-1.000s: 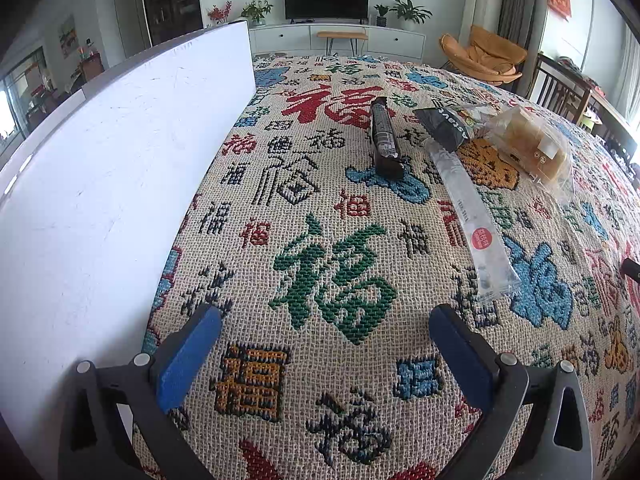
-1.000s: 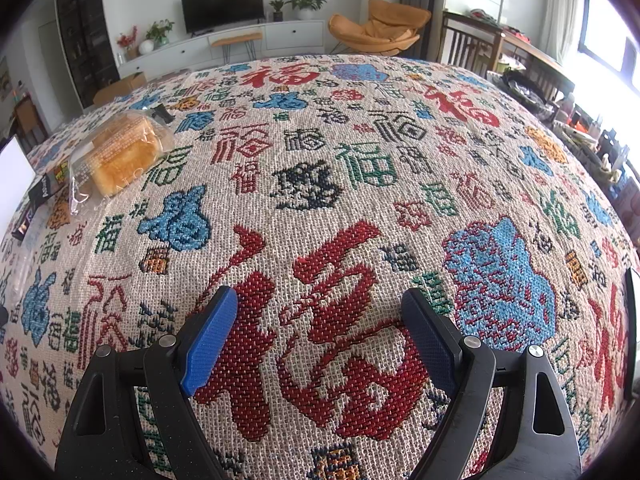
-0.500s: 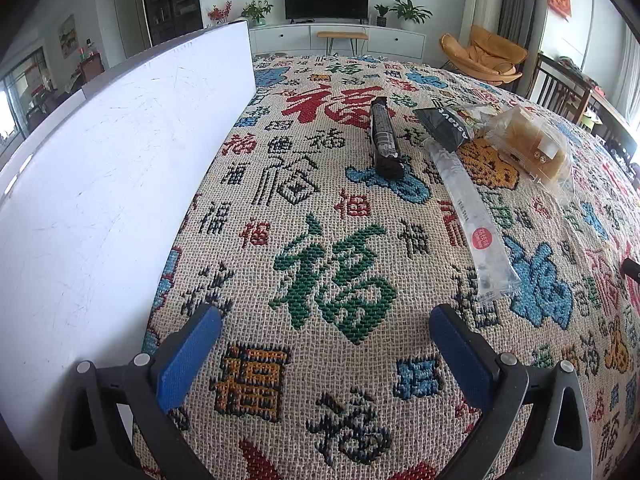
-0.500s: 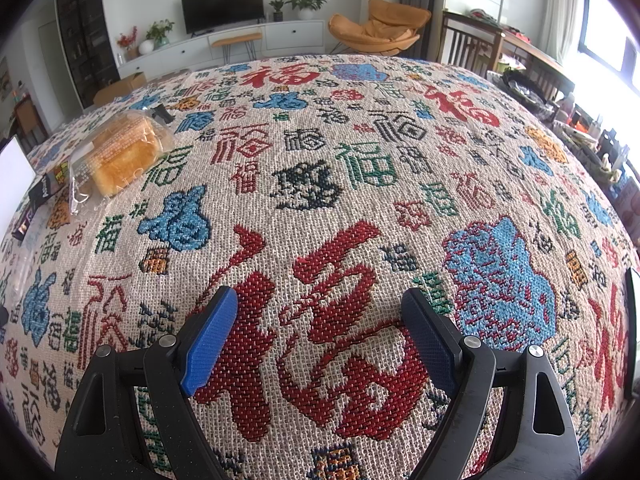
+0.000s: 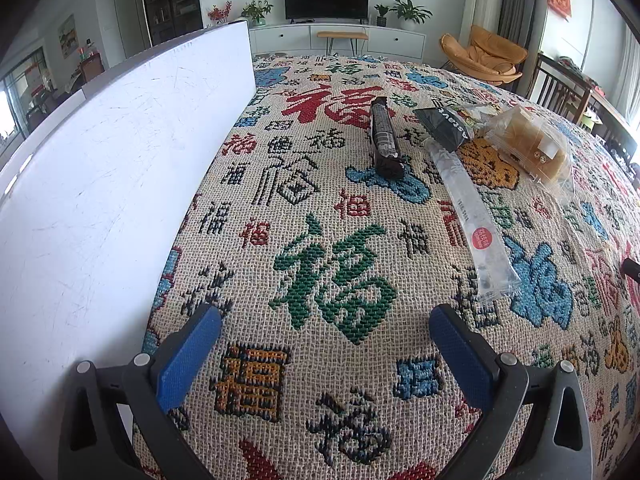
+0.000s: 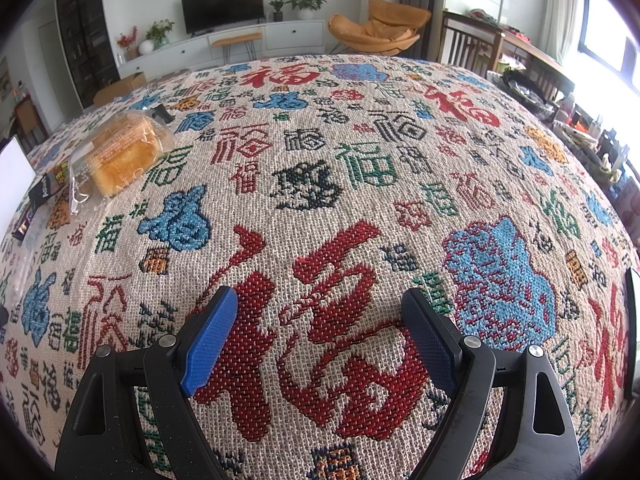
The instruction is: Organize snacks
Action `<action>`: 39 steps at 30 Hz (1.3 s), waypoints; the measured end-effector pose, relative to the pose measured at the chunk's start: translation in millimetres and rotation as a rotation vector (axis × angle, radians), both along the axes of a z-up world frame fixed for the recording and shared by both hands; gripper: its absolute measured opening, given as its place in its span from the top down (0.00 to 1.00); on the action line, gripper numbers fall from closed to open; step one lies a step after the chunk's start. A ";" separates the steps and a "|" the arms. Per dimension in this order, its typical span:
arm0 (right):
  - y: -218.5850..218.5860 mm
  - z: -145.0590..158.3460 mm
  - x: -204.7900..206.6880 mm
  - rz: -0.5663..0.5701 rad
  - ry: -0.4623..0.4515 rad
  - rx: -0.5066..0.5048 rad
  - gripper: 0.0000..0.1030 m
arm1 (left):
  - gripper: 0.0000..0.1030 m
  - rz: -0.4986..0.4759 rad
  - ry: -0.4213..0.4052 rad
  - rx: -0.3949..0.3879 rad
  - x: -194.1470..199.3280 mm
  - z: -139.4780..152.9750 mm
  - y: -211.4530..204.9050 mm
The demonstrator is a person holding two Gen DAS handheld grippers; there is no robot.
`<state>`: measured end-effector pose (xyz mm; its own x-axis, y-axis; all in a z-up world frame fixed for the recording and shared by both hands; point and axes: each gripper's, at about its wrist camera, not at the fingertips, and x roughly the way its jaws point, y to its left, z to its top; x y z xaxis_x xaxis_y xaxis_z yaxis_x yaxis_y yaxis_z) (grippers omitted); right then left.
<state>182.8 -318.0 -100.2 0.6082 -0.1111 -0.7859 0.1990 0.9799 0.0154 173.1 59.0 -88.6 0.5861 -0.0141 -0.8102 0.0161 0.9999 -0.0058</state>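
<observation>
Several snacks lie on the patterned tablecloth (image 5: 320,264). In the left wrist view: a dark cookie roll (image 5: 385,140), a black snack bag (image 5: 446,127), a long clear packet with a red dot (image 5: 472,216) and a bagged bread loaf (image 5: 532,148). My left gripper (image 5: 326,356) is open and empty, well short of them. My right gripper (image 6: 320,336) is open and empty over bare cloth; the bread loaf (image 6: 120,154) and the black bag (image 6: 46,188) lie far left of it.
A large white box wall (image 5: 112,184) stands along the left of the table. Chairs (image 6: 472,46) and cluttered items (image 6: 592,136) line the right side. A TV cabinet (image 5: 332,36) and an orange lounge chair (image 5: 488,54) stand beyond the table.
</observation>
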 end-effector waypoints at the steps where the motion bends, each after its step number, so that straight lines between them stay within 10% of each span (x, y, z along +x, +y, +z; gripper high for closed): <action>1: -0.1 0.1 0.0 0.000 0.000 0.000 0.16 | 0.00 0.000 0.000 0.000 0.0 0.0 0.0; 30: -1.2 -0.5 0.9 0.001 -0.001 0.005 0.16 | 0.00 -0.102 0.060 -0.066 11.6 24.7 -5.5; 39: -0.9 -0.5 0.7 0.000 0.000 0.004 0.16 | 0.19 -0.146 0.108 0.014 109.0 58.5 -27.2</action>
<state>183.4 -318.9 -100.7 0.6086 -0.1075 -0.7861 0.1985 0.9799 0.0196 282.1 31.8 -30.1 0.4884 -0.0814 -0.8688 0.1613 0.9869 -0.0018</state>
